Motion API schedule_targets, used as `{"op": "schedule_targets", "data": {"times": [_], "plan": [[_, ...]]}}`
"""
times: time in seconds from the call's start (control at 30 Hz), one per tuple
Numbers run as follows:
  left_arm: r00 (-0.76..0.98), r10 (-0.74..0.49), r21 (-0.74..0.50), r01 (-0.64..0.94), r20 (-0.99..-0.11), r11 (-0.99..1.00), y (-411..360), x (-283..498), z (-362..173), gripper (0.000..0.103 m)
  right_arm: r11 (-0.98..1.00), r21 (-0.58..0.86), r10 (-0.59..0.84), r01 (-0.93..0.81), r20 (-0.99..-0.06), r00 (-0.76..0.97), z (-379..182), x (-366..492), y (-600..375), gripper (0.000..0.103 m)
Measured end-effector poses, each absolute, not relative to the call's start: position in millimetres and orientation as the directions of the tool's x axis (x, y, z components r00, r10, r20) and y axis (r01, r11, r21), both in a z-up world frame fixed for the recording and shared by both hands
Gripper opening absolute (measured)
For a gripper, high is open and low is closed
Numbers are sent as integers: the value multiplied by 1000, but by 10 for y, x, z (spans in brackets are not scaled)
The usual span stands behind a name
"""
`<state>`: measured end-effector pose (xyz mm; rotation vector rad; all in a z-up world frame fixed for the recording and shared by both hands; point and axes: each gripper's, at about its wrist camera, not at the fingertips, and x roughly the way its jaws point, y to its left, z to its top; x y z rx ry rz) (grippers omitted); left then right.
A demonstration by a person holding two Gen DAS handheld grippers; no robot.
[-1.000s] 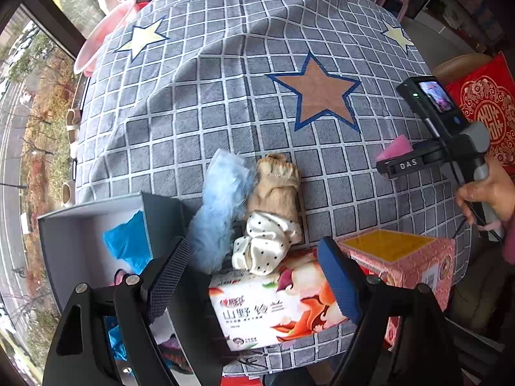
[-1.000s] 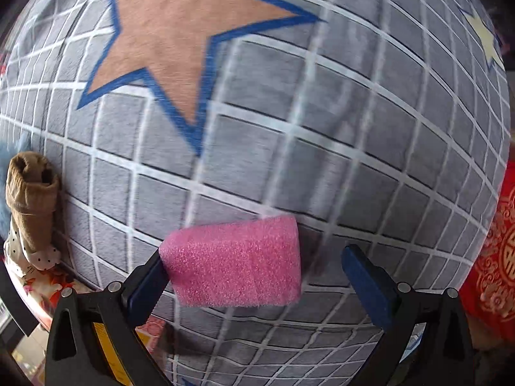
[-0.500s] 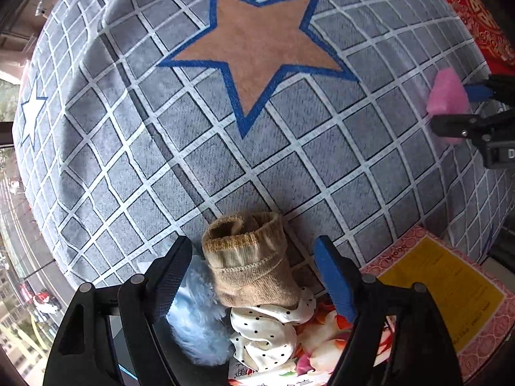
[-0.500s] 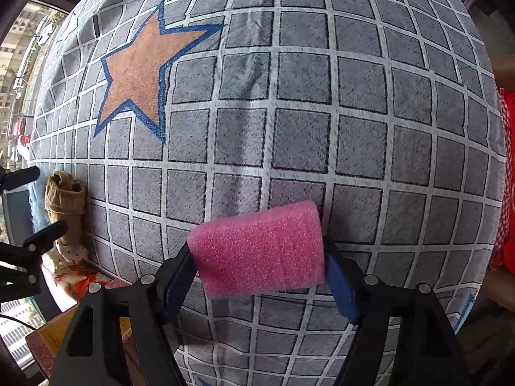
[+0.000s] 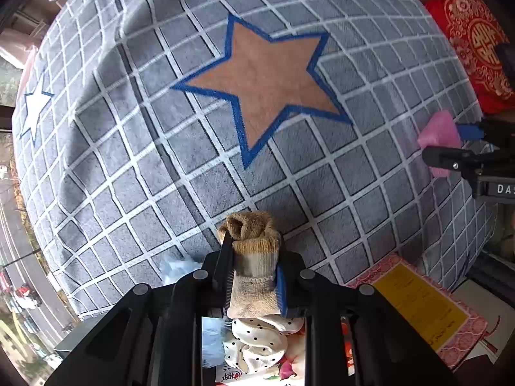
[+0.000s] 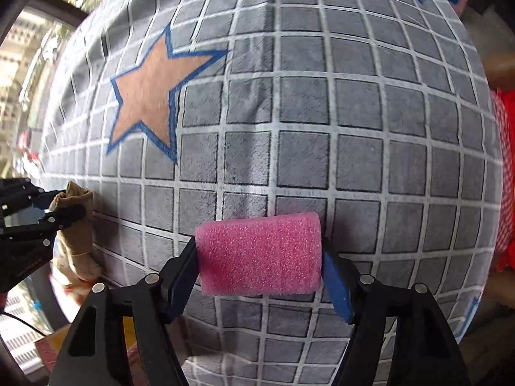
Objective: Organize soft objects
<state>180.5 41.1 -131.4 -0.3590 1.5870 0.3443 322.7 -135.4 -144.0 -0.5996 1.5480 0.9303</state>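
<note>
Across the grey checked cloth with its orange star, the biggest change was on the near side of the left wrist view: the left gripper, which a second earlier had hung wide open above the heap of soft things, had come down and clamped its jaws hard onto the tan sock, pinching its cuff end while the spotted cloth and the pale blue fluff lay just beside and below it. At the far right edge the right gripper was closing its jaws, and its pads already pressed both ends of the pink foam block, which sat clear of the cloth. Each claw therefore held one soft item, so the picking stage looked done, and the carry to a container probably came next. The yellow-topped box sat near right.
</note>
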Motion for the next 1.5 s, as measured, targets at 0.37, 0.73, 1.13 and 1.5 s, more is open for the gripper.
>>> {"op": "schedule_targets", "data": {"times": [0.37, 0.73, 1.13, 1.5], "plan": [[180, -5, -82, -424, -984, 902, 130, 1863, -607, 23, 644, 305, 221, -702, -952, -210, -1050, 3435, -1911, 72], [357, -62, -161, -253, -932, 954, -695, 2106, -55, 23, 709, 287, 257, -644, -956, -143, -835, 3357, -2148, 72], [416, -193, -225, -30, -889, 974, -1648, 1720, 315, 23, 783, 232, 229, -578, -970, -79, -639, 2928, -2662, 72], [396, -229, -214, 81, -889, 973, -2069, 977, 370, 23, 758, 192, 178, -623, -980, -86, -585, 2279, -2816, 72]]}}
